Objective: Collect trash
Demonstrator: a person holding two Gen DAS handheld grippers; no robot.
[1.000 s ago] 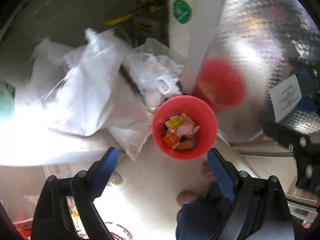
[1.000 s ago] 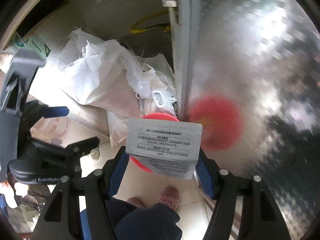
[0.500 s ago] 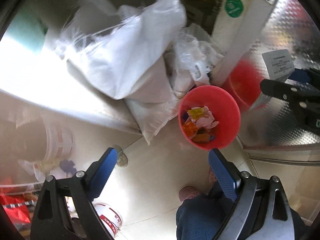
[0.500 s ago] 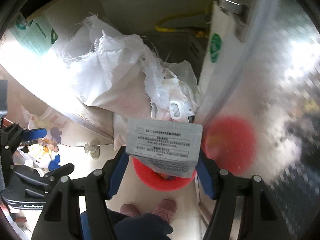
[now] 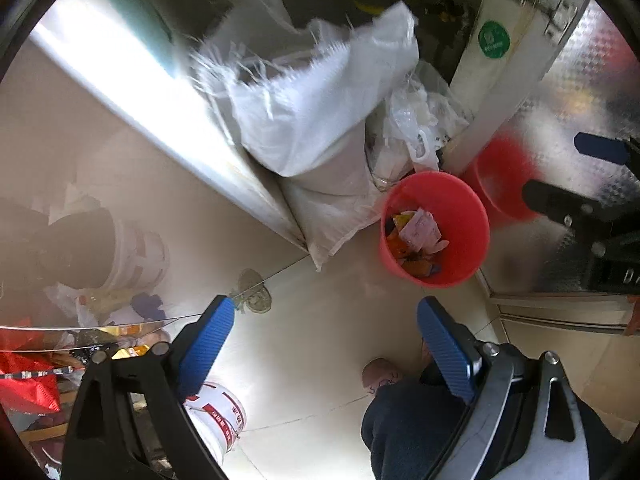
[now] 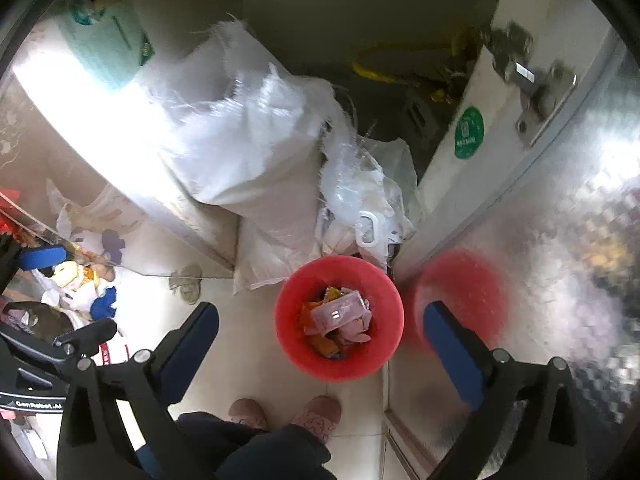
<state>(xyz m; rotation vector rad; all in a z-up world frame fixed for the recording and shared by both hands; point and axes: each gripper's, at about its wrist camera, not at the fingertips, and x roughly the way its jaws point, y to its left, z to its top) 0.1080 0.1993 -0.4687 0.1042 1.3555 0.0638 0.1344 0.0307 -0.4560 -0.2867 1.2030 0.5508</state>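
Observation:
A red trash bin point(image 6: 384, 304) stands on the tiled floor beside a metal door; it also shows in the left wrist view point(image 5: 468, 216). It holds several wrappers, with a pale printed packet point(image 6: 338, 312) lying on top, which shows in the left wrist view point(image 5: 420, 226) too. My right gripper point(image 6: 322, 328) is open and empty, held above the bin. My left gripper point(image 5: 324, 332) is open and empty, over bare floor to the left of the bin. The right gripper's fingers point(image 5: 600, 148) show at the right edge of the left wrist view.
White woven sacks point(image 6: 240, 152) and clear plastic bags point(image 6: 360, 200) are piled behind the bin. A patterned metal door point(image 6: 560, 220) is on the right. A white bucket point(image 5: 218, 412) and clutter lie at the left. The person's slippers point(image 6: 316, 416) are below.
My right gripper opened and let go of the printed packet, which now lies in the red bin. My left gripper swung left, away from the bin.

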